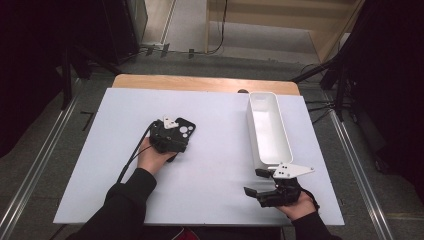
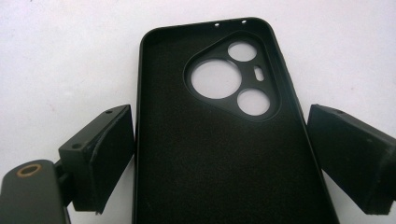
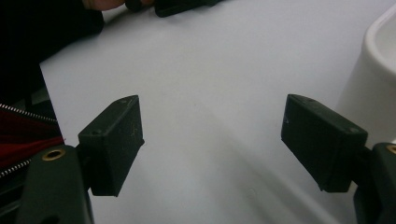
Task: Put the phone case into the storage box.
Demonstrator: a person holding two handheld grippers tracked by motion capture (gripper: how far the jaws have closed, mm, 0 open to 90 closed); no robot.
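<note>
While the black phone case (image 2: 219, 144) lies inside-up on the white table (image 1: 215, 175), left gripper (image 2: 219, 154) straddles it — jaws apart, pads just off its edges, right gripper (image 1: 260, 182) sits wide open near the white bin (image 1: 268, 130) — nothing between its jaws.

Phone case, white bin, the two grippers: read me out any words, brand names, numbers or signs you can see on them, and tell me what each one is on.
None to read.
Phone case: plain black inside, no text or logo.
Bin: plain white, no label.
Left gripper and right gripper: black pads, no markings.
Table: blank white.
</note>
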